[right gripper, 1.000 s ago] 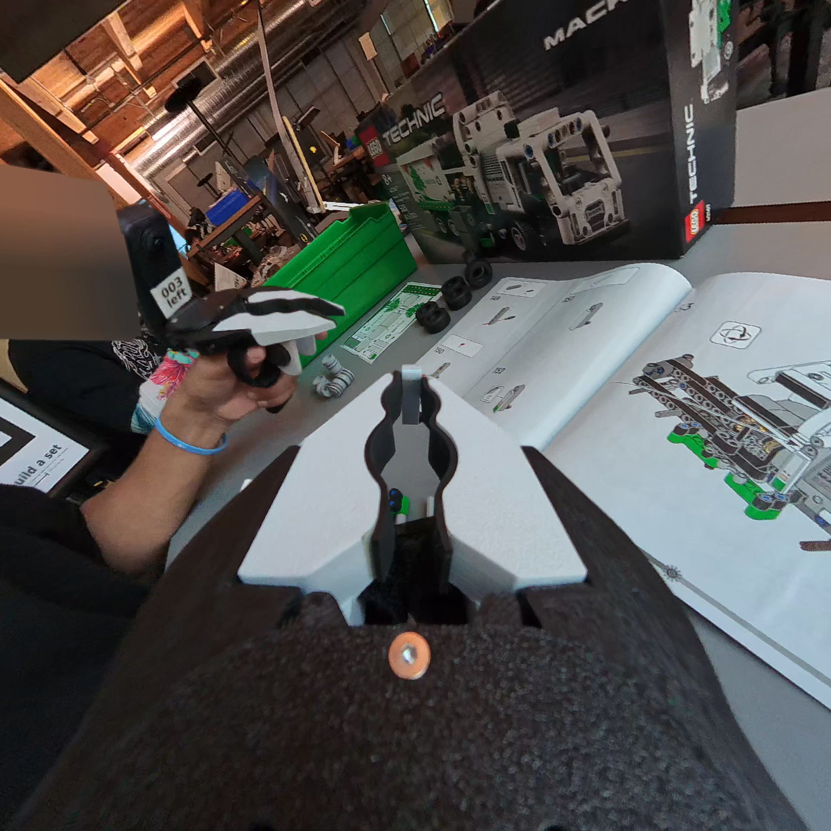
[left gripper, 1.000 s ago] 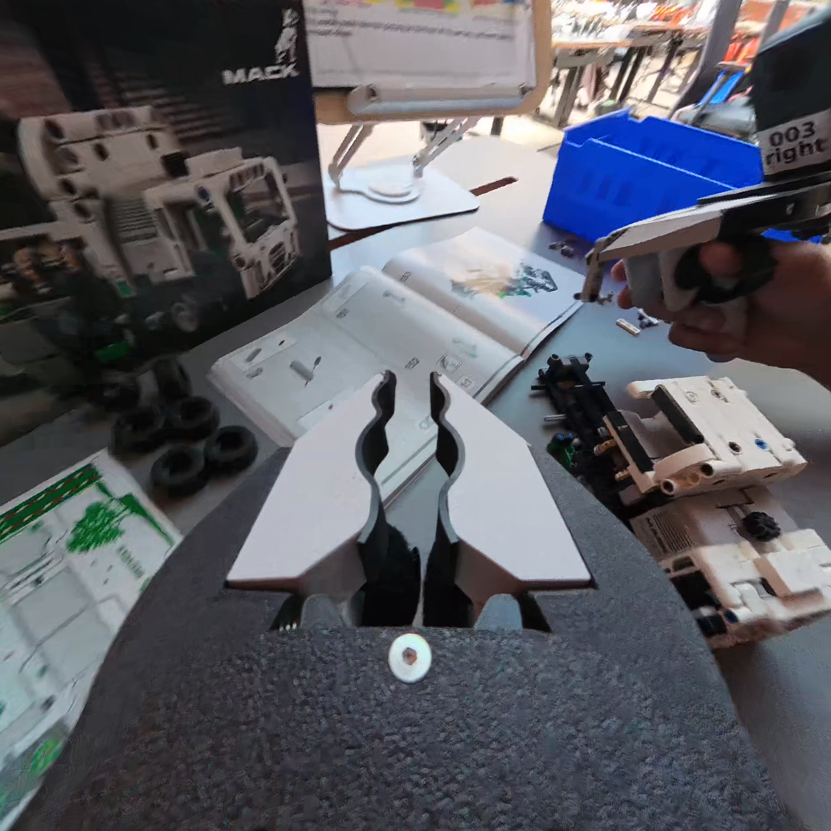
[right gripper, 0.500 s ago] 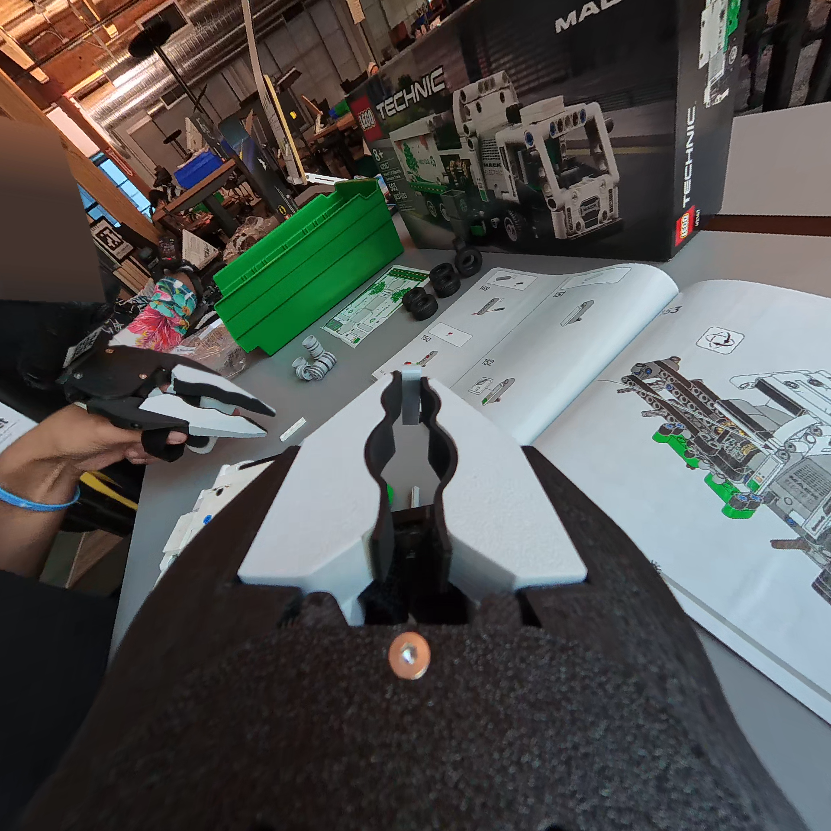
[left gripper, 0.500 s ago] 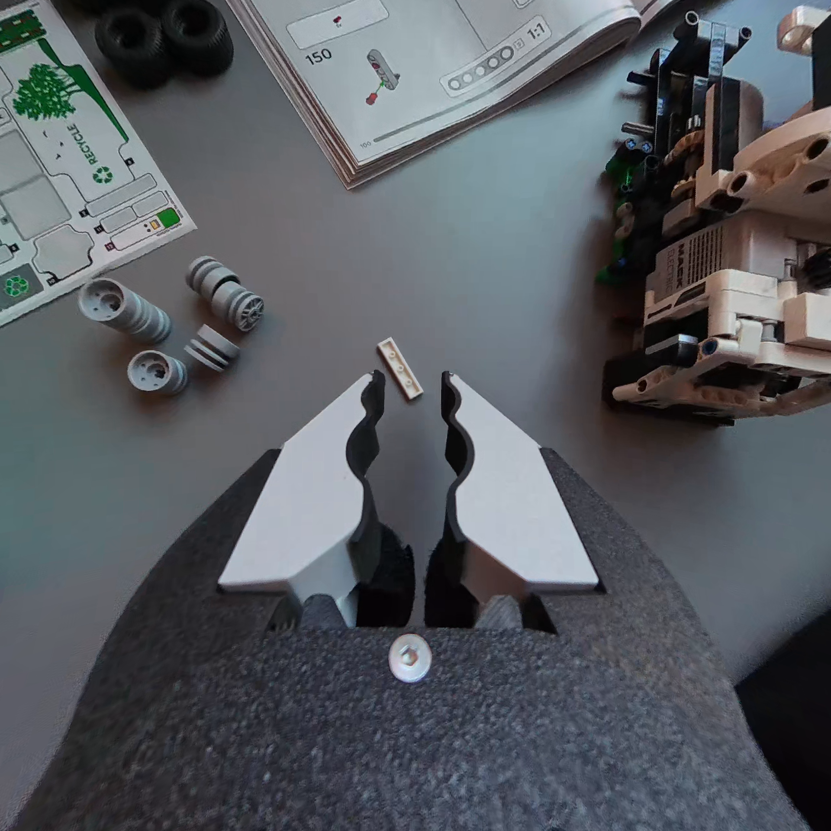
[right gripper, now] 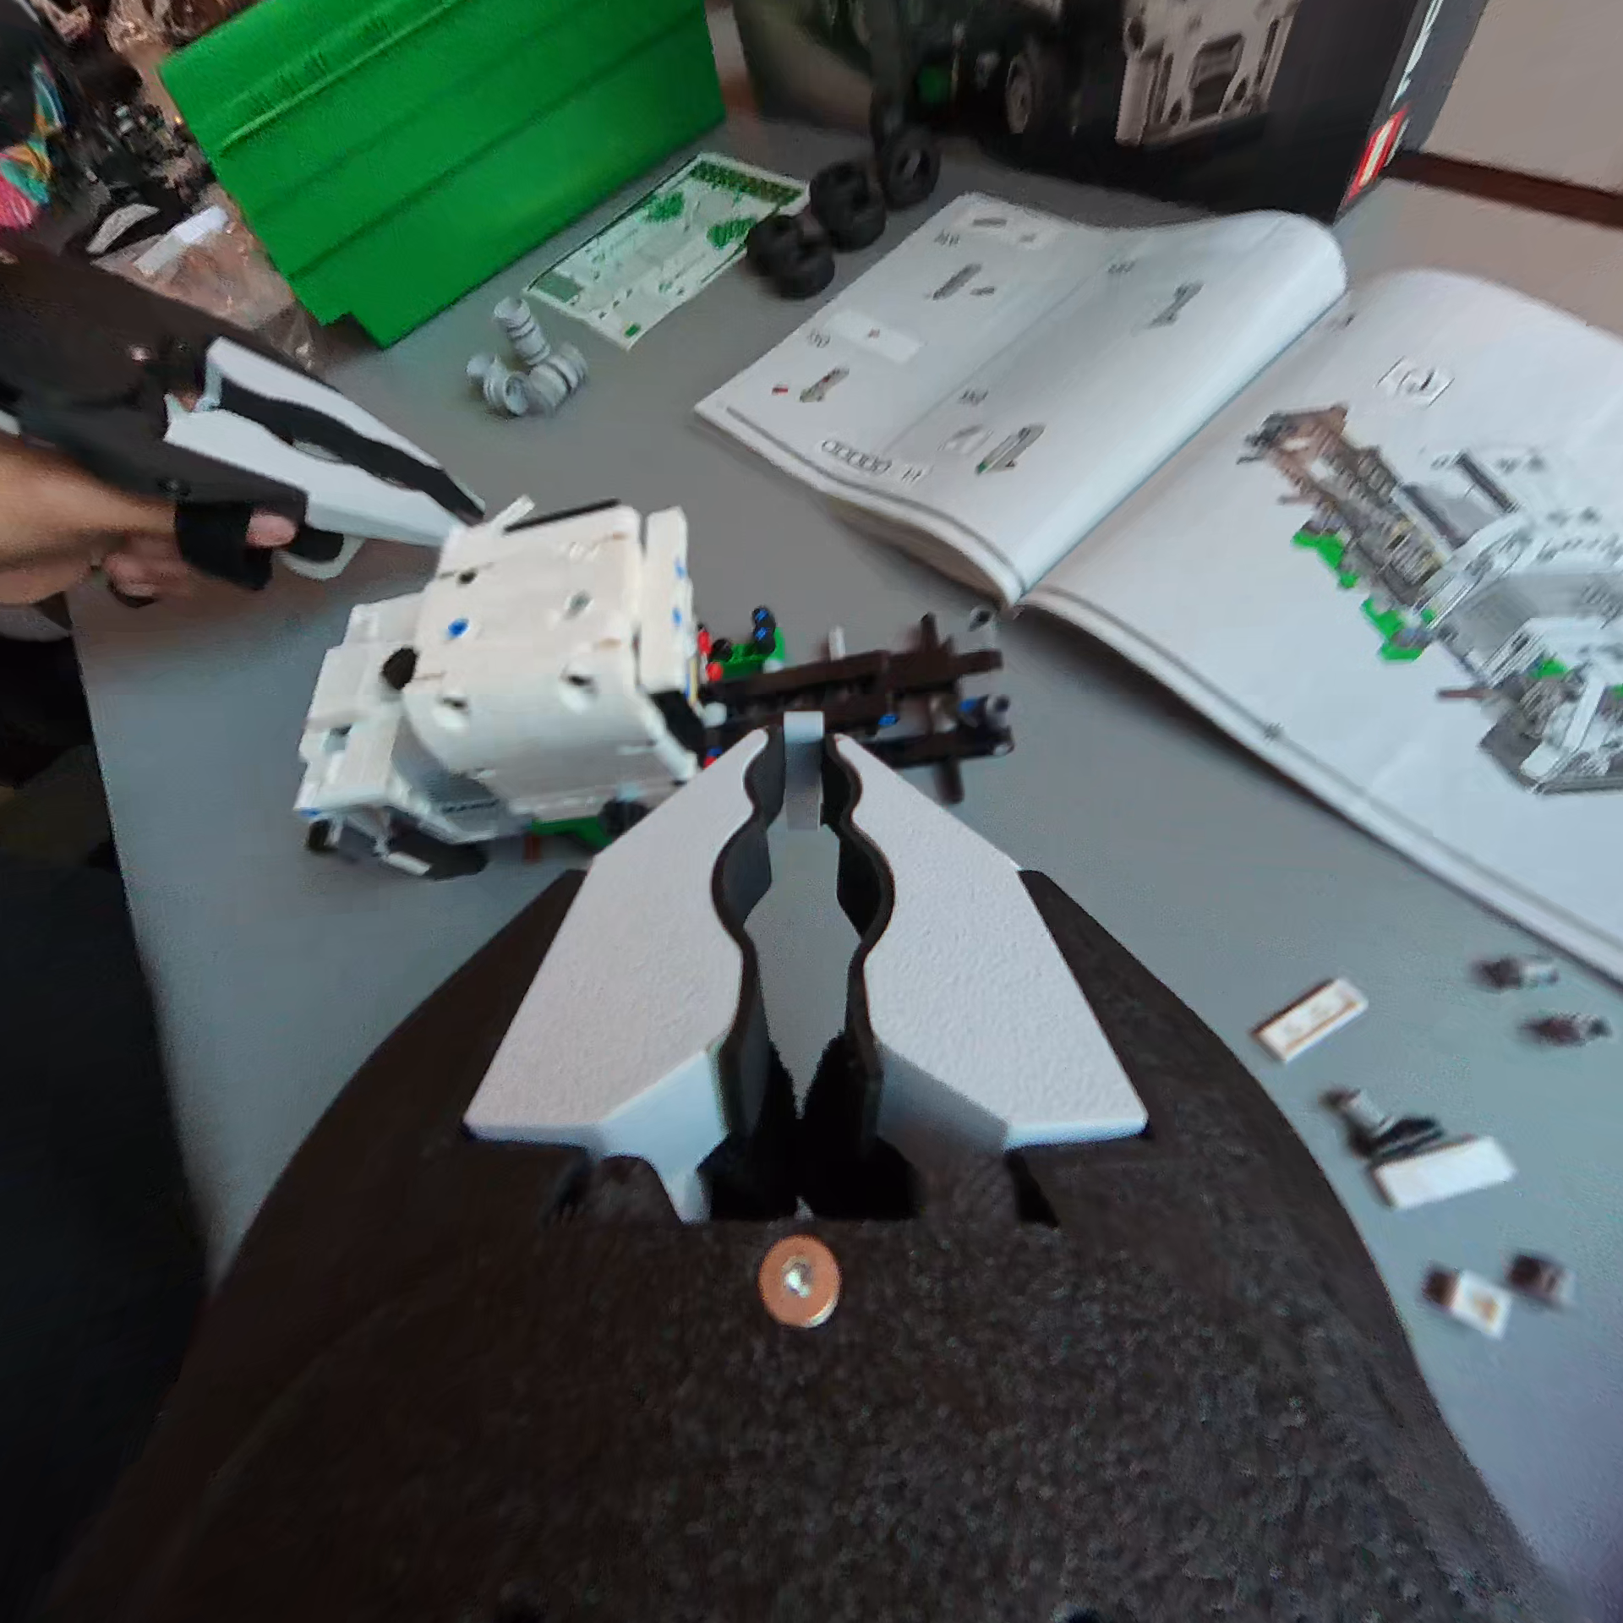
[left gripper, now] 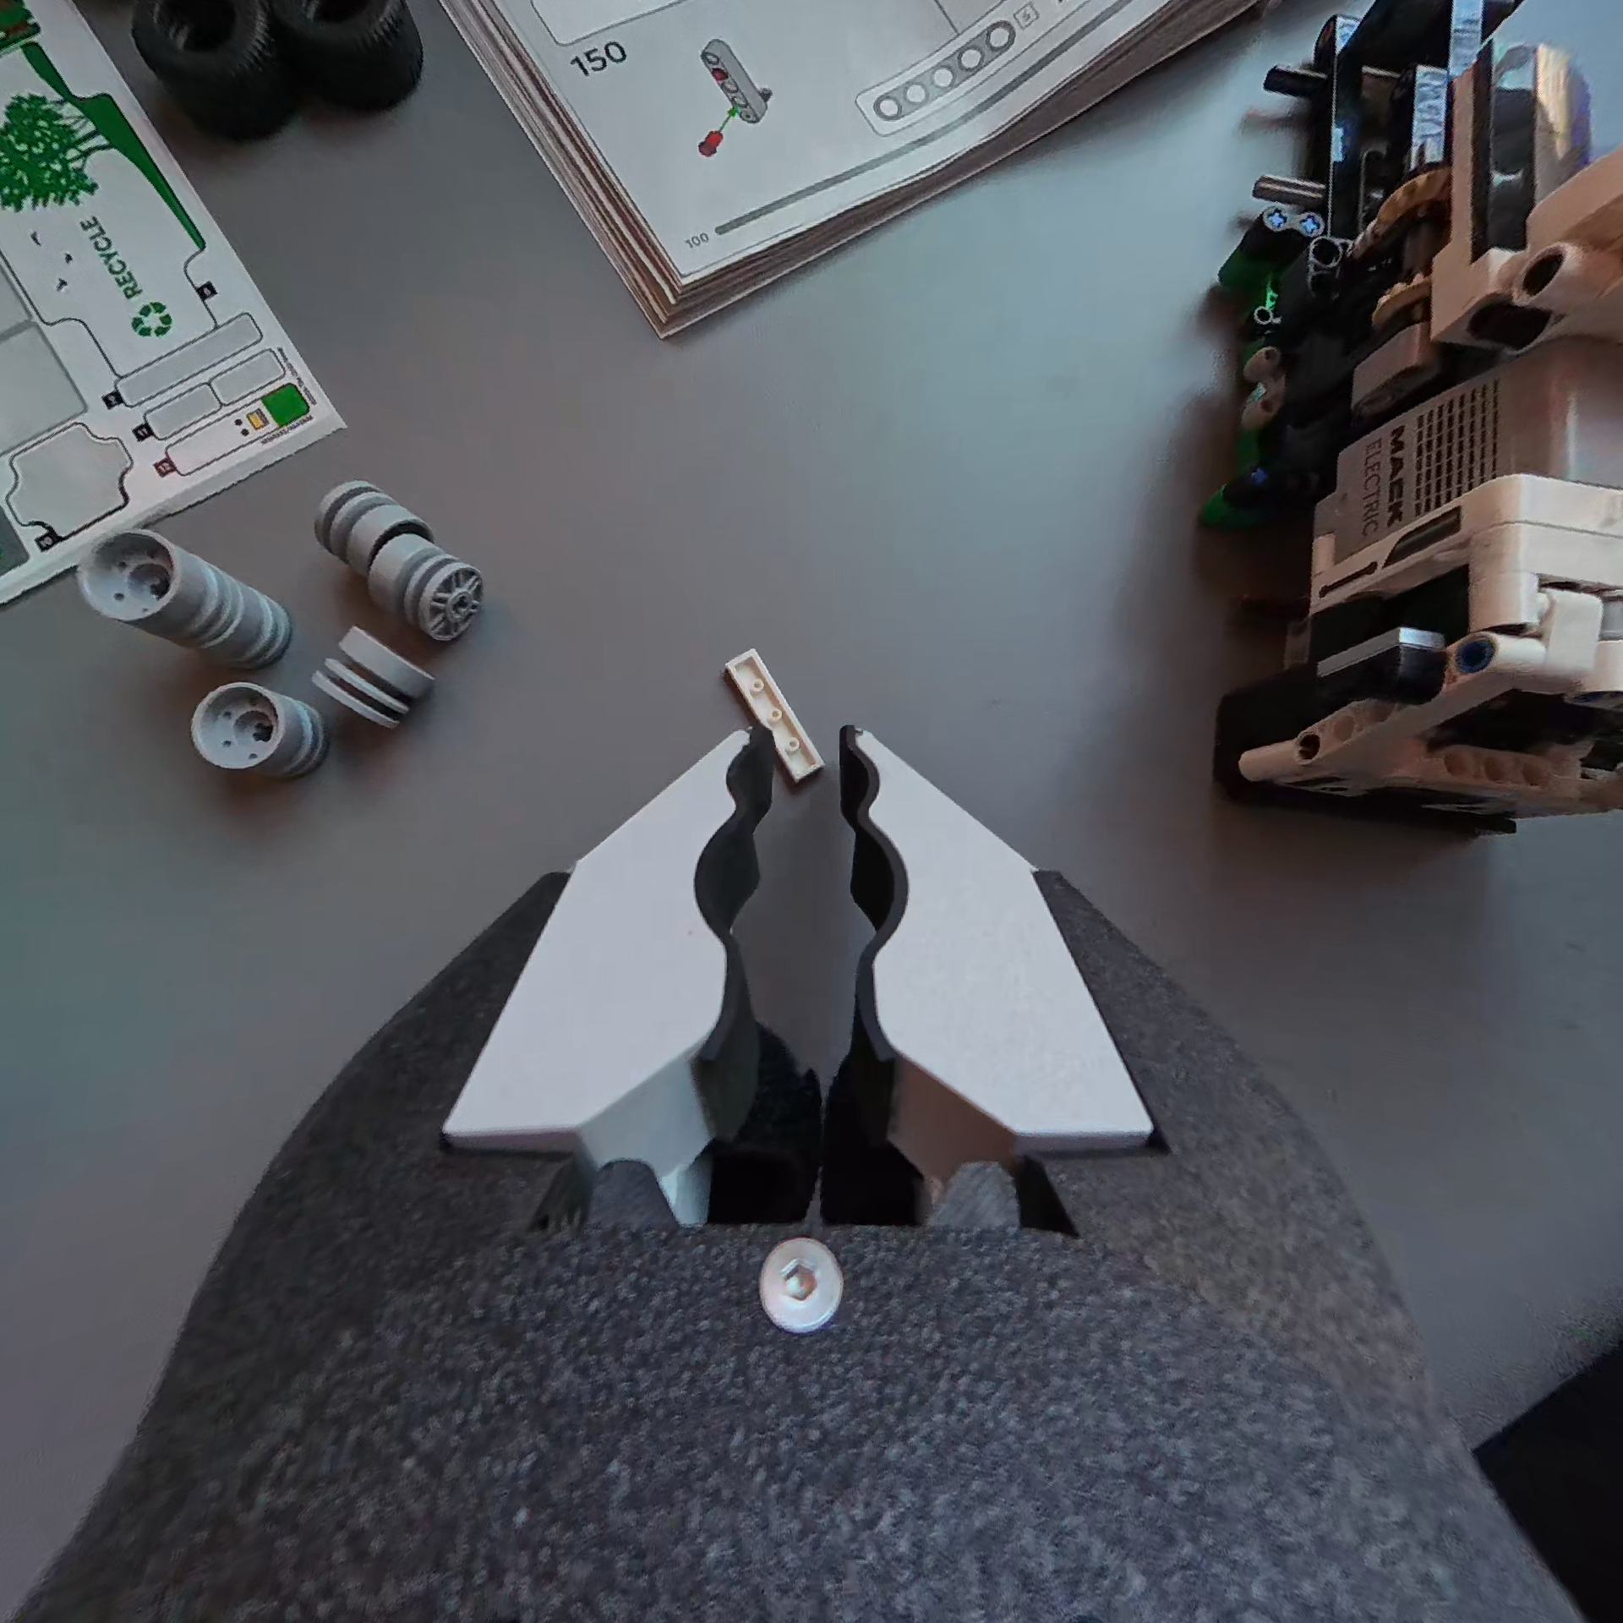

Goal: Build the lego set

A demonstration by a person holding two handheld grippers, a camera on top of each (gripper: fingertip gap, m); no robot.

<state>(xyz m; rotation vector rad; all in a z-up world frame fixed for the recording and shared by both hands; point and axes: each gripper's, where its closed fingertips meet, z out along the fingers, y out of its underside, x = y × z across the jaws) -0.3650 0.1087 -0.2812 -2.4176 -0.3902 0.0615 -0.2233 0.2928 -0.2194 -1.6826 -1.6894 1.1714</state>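
Observation:
In the left wrist view my left gripper (left gripper: 799,738) is open and points down at the grey table. A small white flat plate (left gripper: 775,716) lies on the table, its near end between the fingertips. The partly built white and black truck (left gripper: 1449,527) lies to the right. In the right wrist view my right gripper (right gripper: 804,742) is shut on a small white piece (right gripper: 802,777), held just in front of the truck (right gripper: 527,685) and its black chassis. The left gripper (right gripper: 351,474) shows beyond the truck's cab.
Grey wheel hubs (left gripper: 263,632), a sticker sheet (left gripper: 114,307), black tyres (left gripper: 272,53) and the open instruction booklet (left gripper: 834,114) lie ahead. The right wrist view shows a green bin (right gripper: 439,132), the set's box (right gripper: 1142,88) and loose small parts (right gripper: 1309,1023) at right. Across from one pair of fingers to the other is roughly 25 cm.
My left gripper has tipped down to the table and closed in on the small plate. My right gripper has swung down towards the truck, still holding its white piece.

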